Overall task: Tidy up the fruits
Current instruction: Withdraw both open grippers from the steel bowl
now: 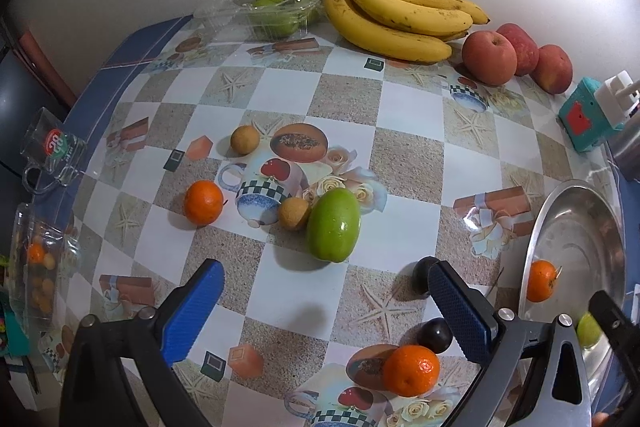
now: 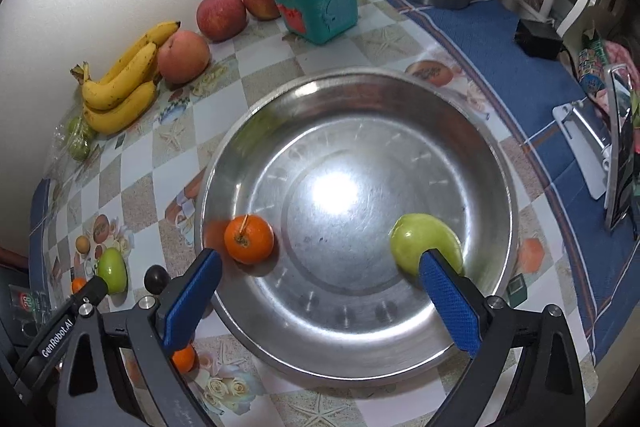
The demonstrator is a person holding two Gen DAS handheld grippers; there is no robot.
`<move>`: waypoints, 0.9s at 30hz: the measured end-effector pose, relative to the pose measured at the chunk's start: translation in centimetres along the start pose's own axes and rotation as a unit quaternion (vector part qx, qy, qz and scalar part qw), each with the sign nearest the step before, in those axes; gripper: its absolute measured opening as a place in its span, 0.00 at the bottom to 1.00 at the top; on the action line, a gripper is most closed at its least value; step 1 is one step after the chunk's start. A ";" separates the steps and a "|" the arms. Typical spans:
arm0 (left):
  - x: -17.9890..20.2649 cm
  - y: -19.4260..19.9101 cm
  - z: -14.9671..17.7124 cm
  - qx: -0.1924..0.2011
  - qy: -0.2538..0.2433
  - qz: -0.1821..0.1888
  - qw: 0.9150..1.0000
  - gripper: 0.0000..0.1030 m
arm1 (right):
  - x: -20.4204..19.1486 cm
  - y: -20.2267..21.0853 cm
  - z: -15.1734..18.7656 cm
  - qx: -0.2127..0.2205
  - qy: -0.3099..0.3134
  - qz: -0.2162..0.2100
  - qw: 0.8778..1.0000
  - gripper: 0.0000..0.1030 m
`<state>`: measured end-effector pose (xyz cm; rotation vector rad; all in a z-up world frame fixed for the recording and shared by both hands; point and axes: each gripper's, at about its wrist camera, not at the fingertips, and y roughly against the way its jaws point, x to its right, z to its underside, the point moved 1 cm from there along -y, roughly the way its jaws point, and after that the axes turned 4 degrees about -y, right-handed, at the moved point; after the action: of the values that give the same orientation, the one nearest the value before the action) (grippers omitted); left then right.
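A shiny scratched metal bowl [image 2: 360, 115] sits on glossy patterned tablecloth [image 1: 408, 155]; clear plastic box [image 1: 276, 7] behind.

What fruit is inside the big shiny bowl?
Inside the metal bowl lie one orange and one green fruit. The right gripper's finger covers part of the green fruit.

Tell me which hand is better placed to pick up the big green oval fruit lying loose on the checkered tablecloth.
Left, probably. The left tongs hang open right in front of the big green oval fruit, nothing between them. The right tongs are open over the round steel bowl, farther from it.
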<state>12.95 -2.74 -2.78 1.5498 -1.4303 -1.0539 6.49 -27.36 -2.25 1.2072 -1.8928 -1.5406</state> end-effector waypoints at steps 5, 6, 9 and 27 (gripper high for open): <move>0.0 0.5 0.2 0.007 -0.005 -0.004 1.000 1.00 | -0.2 1.0 -0.3 0.026 0.005 -0.004 1.000 0.96; 0.0 0.7 0.2 0.011 -0.007 -0.005 1.000 1.00 | -0.3 1.3 -0.3 0.032 0.009 -0.008 0.999 0.96; -0.2 1.3 0.3 0.018 -0.016 -0.005 1.000 1.00 | -0.9 1.7 -0.1 0.041 0.019 -0.019 0.999 0.96; -3.8 3.2 0.8 0.042 -0.002 0.018 0.999 1.00 | -4.6 2.7 1.2 0.083 0.046 -0.058 0.994 0.96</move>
<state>10.89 0.82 0.18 1.5749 -1.5169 -0.9872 7.05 -22.92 0.84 1.4585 -1.9516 -1.3792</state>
